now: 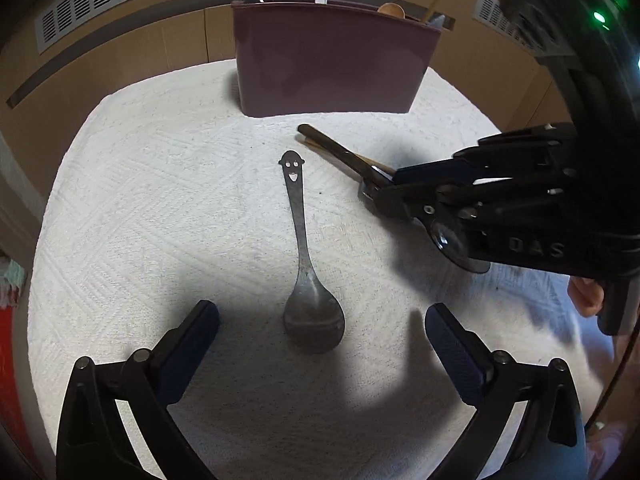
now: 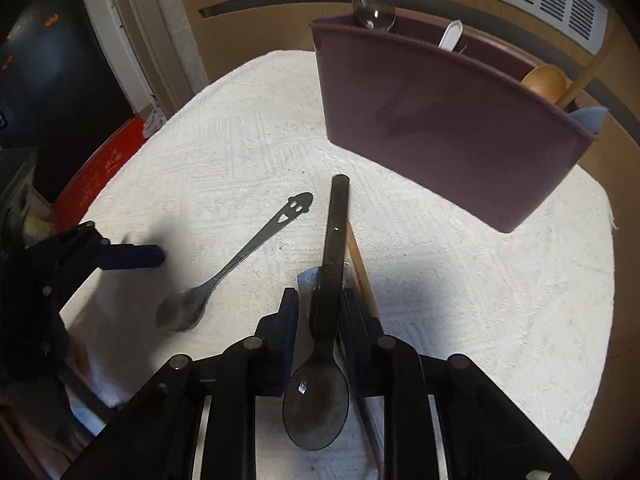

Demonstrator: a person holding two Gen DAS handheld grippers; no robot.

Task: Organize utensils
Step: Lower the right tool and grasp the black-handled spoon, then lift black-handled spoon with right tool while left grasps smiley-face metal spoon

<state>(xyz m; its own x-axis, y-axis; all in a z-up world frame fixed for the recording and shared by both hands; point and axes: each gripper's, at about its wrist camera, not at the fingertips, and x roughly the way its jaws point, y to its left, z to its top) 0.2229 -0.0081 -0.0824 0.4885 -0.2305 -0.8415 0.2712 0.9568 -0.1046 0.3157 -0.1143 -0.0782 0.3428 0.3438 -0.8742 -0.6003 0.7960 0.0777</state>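
right gripper (image 2: 320, 312): jaws narrow, pinched on the neck of the dark plastic spoon (image 2: 326, 300); bowl points back at the camera, handle runs forward toward the bin

beside the grip: a wooden stick (image 2: 362, 268) lies right along the dark spoon's handle and a pale utensil (image 2: 306, 278) sits under it; can't tell if either is caught in the pads

left gripper (image 1: 320, 320): jaws wide apart, nothing held; the smiley-handled metal spoon (image 1: 306, 256) lies flat on the towel with its bowl between the fingertips, no contact

bin: maroon caddy (image 1: 332, 64) stands at the far edge of the white towel (image 1: 160, 200), already holding a clear spoon (image 2: 372, 6), a white-handled piece (image 2: 450, 34) and a wooden spoon (image 2: 546, 82)

step in hand, my read: right is taking the dark spoon for the caddy, left is lined up for the metal one

do it well, right: lift straight up first, check the stick stays down, then tip the handle down into a free compartment

do it well, left: move to the handle's thin neck, not the bowl; flat metal on soft cloth, so press the pads into the towel before closing

risk: the grippers are near each other, stagger the lifts
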